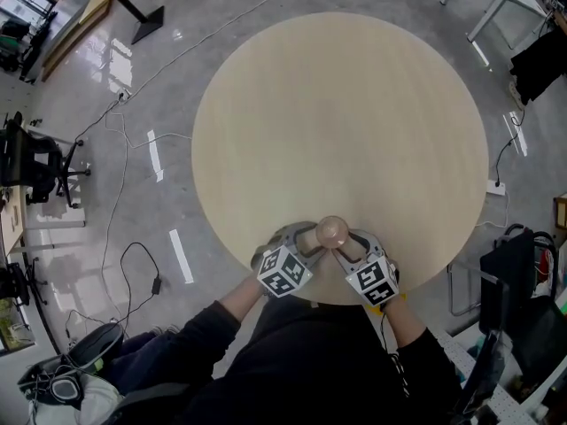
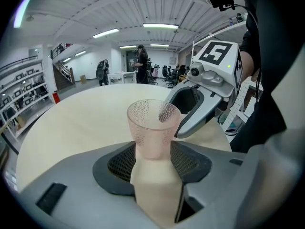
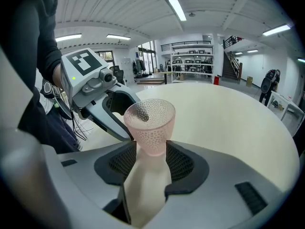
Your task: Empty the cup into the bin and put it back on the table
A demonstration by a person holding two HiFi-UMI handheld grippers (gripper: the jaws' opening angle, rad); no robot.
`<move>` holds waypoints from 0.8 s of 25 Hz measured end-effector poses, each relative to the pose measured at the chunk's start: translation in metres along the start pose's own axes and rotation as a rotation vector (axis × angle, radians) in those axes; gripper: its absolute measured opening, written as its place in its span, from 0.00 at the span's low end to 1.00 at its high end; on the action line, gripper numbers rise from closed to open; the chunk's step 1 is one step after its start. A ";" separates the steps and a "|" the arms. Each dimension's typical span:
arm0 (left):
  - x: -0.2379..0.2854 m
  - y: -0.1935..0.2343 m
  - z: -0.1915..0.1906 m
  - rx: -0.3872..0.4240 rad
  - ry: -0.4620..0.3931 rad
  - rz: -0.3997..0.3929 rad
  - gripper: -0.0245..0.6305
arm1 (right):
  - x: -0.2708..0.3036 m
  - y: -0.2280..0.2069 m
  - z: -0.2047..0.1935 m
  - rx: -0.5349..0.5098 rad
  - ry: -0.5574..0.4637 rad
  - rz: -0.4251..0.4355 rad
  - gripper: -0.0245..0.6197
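The person wore a dark top with long dark sleeves (image 1: 199, 330). The left gripper (image 1: 312, 237) and the right gripper (image 1: 344, 242) were grey, with smooth, round shapes. Each one carried a cube (image 1: 283, 271) with black and white square marks on it. Inside the jaws sat black pads (image 2: 121, 163) with a tiny net pattern. A small green light (image 2: 229, 67) glowed beside the cube. A yellow bit (image 1: 390, 305) showed at the right cuff.

count | 2 grippers: left gripper (image 1: 312, 237), right gripper (image 1: 351, 237) | 1 pink dimpled cup (image 1: 332, 230) stands between their jaws | 1 round table (image 1: 337, 104) lies beneath them
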State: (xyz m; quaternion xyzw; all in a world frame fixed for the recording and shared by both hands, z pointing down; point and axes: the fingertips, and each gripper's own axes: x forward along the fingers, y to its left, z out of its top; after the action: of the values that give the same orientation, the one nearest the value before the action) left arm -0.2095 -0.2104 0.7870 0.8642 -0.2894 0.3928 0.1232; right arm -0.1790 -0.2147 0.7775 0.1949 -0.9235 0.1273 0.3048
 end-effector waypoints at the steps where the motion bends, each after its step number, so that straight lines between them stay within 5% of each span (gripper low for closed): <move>1: -0.001 0.001 -0.001 0.001 0.001 -0.002 0.41 | 0.002 0.000 0.001 0.005 0.002 -0.001 0.35; 14: -0.018 0.009 -0.030 -0.123 0.015 -0.026 0.41 | -0.004 0.012 0.002 0.085 0.004 -0.071 0.35; 20: -0.067 -0.011 -0.026 -0.205 -0.092 -0.062 0.35 | -0.047 0.023 0.001 0.203 -0.065 -0.165 0.34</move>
State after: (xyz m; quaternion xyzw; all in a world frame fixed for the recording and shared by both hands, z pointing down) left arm -0.2543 -0.1633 0.7543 0.8727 -0.3066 0.3170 0.2095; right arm -0.1547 -0.1813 0.7452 0.3038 -0.8962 0.1882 0.2630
